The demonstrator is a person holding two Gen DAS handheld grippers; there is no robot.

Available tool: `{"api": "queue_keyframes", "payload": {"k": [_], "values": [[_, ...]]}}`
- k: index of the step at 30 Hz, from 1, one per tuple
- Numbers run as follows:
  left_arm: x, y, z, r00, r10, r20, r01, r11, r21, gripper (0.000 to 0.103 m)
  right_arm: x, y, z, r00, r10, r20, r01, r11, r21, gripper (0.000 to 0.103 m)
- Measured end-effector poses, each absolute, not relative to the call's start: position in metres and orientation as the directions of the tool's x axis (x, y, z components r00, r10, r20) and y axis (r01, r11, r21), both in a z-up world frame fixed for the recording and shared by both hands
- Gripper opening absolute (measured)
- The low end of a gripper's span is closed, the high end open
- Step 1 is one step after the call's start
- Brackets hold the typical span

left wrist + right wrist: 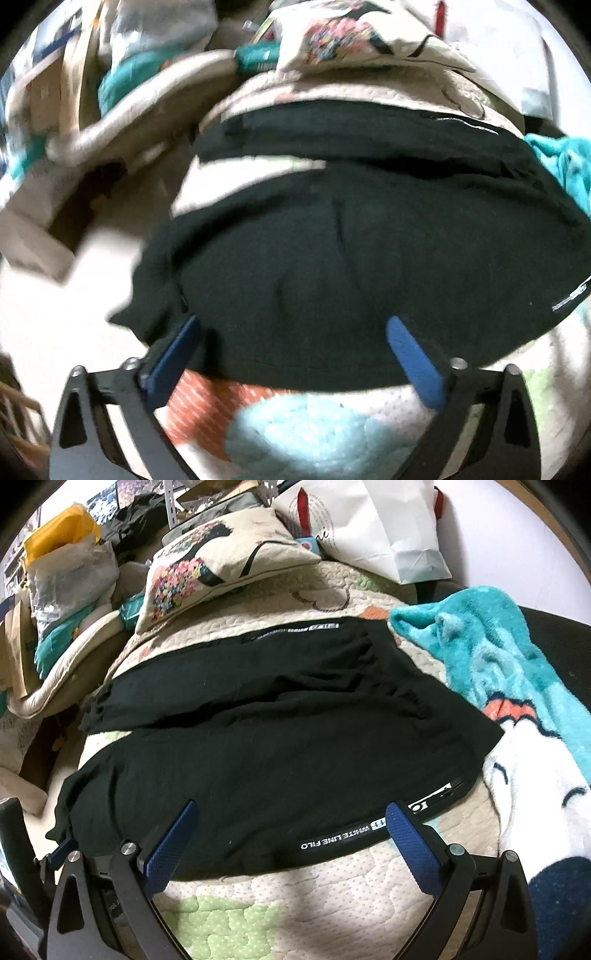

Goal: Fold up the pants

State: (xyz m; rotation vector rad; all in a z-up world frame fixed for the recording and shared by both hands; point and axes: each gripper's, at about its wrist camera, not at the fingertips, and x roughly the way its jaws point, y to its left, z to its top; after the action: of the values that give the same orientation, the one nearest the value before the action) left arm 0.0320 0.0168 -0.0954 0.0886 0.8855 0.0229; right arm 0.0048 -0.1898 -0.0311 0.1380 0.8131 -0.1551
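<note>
The black pants (280,746) lie spread across a quilted bed cover (332,897), the two legs running left with a strip of quilt between them, white lettering along the near side seam. They also fill the left wrist view (351,266). My left gripper (291,325) is open, its blue fingertips just over the near edge of the pants, holding nothing. My right gripper (291,808) is open and empty over the near edge, by the lettered seam.
A teal and white fleece blanket (517,686) lies to the right of the pants. A flowered cushion (221,565) and a white paper bag (380,524) sit behind. Bags and boxes (66,572) pile up at the left, beyond the bed's edge.
</note>
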Motion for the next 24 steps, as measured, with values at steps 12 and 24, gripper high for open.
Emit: {"api": "queue_keyframes", "payload": {"k": [12,24], "values": [[0.010,0.078,0.072,0.838,0.087,-0.539,-0.072,0.996,0.048,0.080,-0.012,-0.190,-0.006,0.763,-0.146,-0.630,0.192,0.981,0.005,0.103],[-0.087,0.102,0.148,0.933,0.193,-0.305,-0.193,0.981,0.028,0.091,-0.054,-0.187,0.047,0.887,-0.181,-0.424,0.169,0.983,-0.066,0.103]]}}
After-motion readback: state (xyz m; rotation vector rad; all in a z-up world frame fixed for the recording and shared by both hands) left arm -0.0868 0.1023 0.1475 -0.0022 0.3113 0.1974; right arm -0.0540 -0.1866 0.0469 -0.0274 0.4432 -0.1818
